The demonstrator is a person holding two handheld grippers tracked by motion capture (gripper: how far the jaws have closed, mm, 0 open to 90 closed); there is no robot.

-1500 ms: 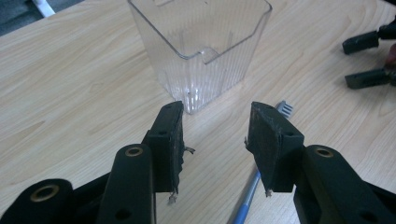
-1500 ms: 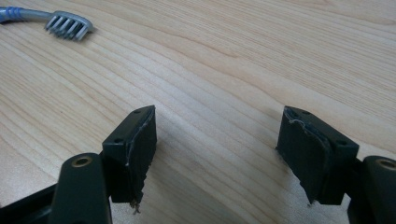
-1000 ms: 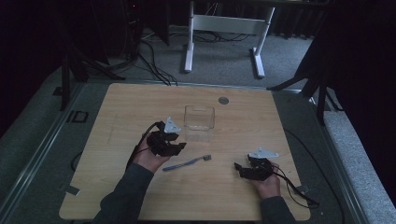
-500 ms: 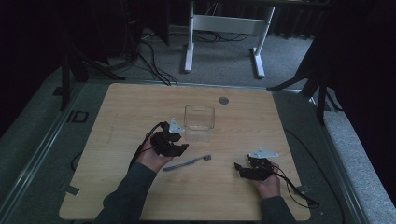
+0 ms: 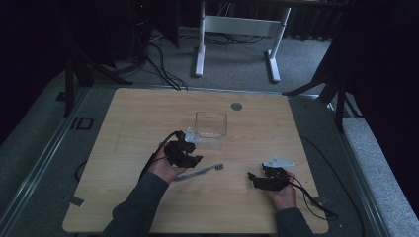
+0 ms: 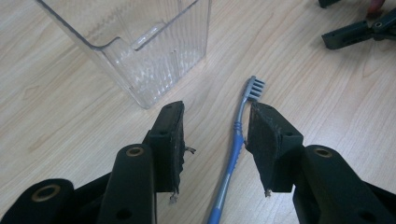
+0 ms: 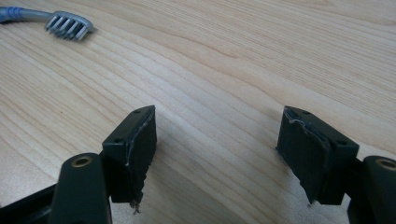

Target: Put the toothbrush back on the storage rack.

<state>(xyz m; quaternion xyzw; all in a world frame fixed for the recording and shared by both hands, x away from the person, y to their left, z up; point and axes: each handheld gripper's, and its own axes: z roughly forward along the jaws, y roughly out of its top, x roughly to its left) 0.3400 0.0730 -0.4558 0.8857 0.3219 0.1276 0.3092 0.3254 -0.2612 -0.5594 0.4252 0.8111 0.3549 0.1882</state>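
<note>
The left gripper [image 5: 190,153] hovered over the table [image 5: 138,113] with its jaws spread wide and holding nothing. In the left gripper view the blue toothbrush [image 6: 235,154] lay flat on the wood between those jaws, nearer the right-hand pad, touching neither, bristles pointing away. A clear plastic container [image 5: 211,124] stood upright just beyond the gripper, beside the brush head. Farther right, well apart from the brush, the right gripper [image 5: 254,177] rested low, open and empty.

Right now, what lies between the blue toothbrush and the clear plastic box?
In the left gripper view, bare wooden table separates the blue toothbrush from the clear plastic box.
</note>
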